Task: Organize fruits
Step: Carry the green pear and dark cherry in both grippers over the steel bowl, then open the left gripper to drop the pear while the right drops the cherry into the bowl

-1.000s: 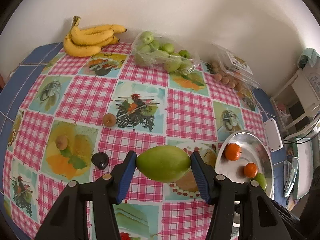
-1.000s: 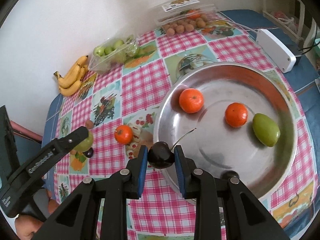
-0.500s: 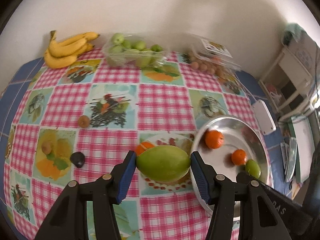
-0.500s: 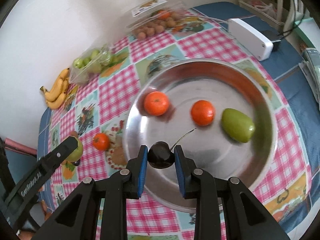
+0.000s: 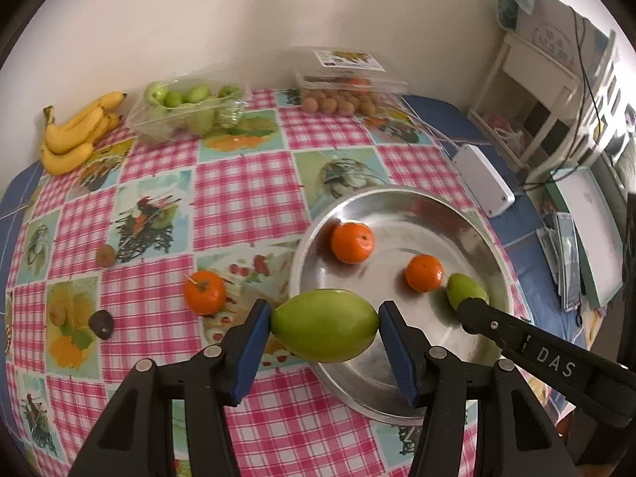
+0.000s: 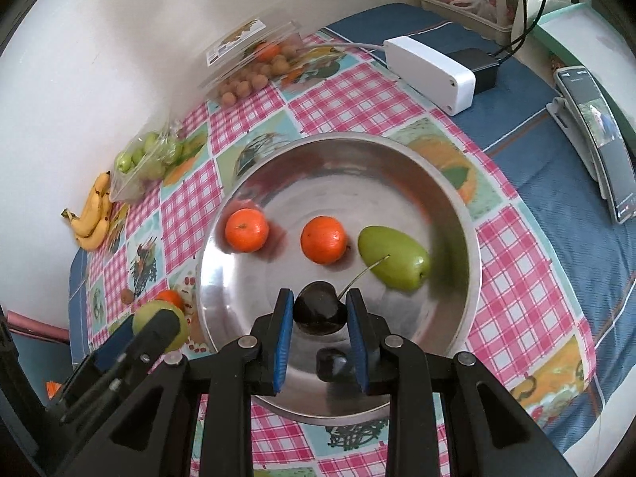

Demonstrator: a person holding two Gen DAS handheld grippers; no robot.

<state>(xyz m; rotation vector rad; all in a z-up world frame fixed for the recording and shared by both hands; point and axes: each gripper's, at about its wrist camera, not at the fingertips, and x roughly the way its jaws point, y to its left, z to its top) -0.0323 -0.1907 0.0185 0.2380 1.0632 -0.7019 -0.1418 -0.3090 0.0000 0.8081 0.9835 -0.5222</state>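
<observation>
Fruits partly sorted: metal bowl (image 6: 457,198) holds two oranges, one green fruit. My right claw (image 6: 320,314) pinches dark cherry (image 6: 318,310) over bowl's 6 o'clock; left claw (image 5: 324,332) clamps green mango (image 5: 324,330) at rim's 8 o'clock. Loose orange (image 5: 204,292), small fruits remain on cloth.

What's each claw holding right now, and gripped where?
Left claw: green mango, pinched lengthwise at its two ends. Right claw: dark cherry, pads on opposite sides of the body, stem free.
</observation>
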